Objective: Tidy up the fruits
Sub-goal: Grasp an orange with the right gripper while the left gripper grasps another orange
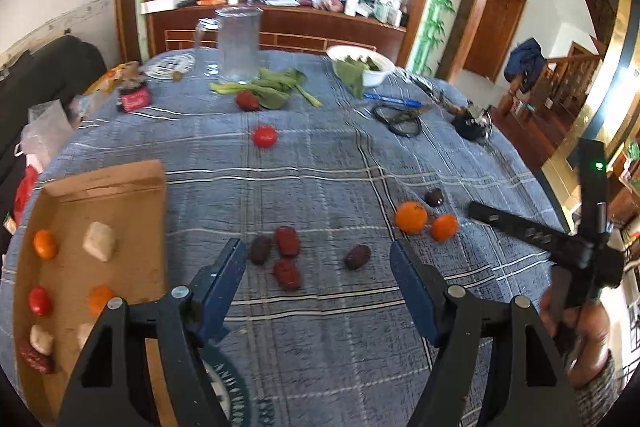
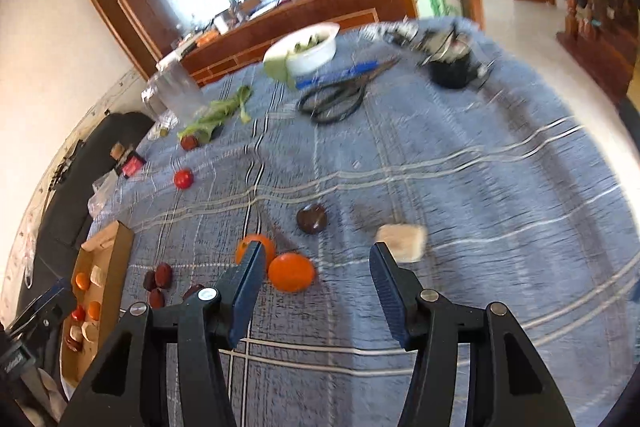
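A cardboard tray [image 1: 116, 203] at the left of the table holds oranges, a red tomato, pale chunks and a date. Several dark red dates [image 1: 286, 241] lie in front of my open, empty left gripper [image 1: 318, 255]. Two oranges [image 1: 412, 217] and a dark fruit [image 1: 434, 197] lie to the right. A red tomato [image 1: 265, 137] sits further back. My right gripper [image 2: 318, 259] is open and empty, just above an orange [image 2: 291, 271], with a second orange [image 2: 256, 245] behind its left finger, a pale chunk [image 2: 402, 241] by its right finger and the dark fruit [image 2: 312, 219] beyond.
A glass jug [image 1: 239, 43], leafy greens [image 1: 272, 89], a white bowl [image 1: 362, 65], scissors [image 1: 400, 123], a blue pen [image 1: 394, 101] and a small dark pot [image 1: 472, 125] stand at the back of the blue checked tablecloth [image 1: 320, 183]. A red packet [image 1: 134, 99] lies at the back left.
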`<act>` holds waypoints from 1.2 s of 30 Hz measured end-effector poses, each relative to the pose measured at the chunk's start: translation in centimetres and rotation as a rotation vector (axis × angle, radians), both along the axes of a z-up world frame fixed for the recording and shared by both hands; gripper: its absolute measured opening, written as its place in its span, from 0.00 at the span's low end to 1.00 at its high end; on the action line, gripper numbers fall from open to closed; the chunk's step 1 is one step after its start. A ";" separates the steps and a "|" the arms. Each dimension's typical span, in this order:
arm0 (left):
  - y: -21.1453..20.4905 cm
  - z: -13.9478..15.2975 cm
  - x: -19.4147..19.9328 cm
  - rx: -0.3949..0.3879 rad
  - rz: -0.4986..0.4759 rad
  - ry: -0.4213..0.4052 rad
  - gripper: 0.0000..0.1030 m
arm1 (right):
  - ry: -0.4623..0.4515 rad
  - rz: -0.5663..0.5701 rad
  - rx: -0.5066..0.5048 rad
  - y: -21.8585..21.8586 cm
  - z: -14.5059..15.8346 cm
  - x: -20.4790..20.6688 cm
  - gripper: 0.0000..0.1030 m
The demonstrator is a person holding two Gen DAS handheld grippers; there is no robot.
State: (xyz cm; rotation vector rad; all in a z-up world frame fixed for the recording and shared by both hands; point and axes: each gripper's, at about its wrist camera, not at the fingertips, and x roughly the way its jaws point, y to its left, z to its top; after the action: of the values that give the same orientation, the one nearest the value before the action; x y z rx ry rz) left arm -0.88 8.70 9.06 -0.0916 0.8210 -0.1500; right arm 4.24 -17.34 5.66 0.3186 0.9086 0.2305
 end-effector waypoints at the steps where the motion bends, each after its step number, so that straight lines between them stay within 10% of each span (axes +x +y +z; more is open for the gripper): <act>1: -0.4 -0.5 0.5 0.001 -0.008 0.010 0.71 | 0.003 0.020 -0.004 0.7 -0.9 0.4 0.56; 11: -1.4 -2.6 4.8 -0.007 0.022 0.048 0.71 | 0.011 0.101 -0.104 3.3 -3.3 1.4 0.54; 16: -2.1 -3.6 6.5 -0.032 0.021 0.077 0.71 | -0.006 0.129 -0.162 4.4 -3.2 1.1 0.35; 36: -8.5 -7.3 11.1 -0.149 -0.167 0.118 0.65 | 0.037 0.101 -0.121 2.1 -3.1 0.5 0.35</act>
State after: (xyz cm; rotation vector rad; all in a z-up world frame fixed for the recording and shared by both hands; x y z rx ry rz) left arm 10.25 0.21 1.72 -0.1731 0.9344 -0.3662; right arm 4.77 -15.27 2.60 0.1653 0.9719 0.2624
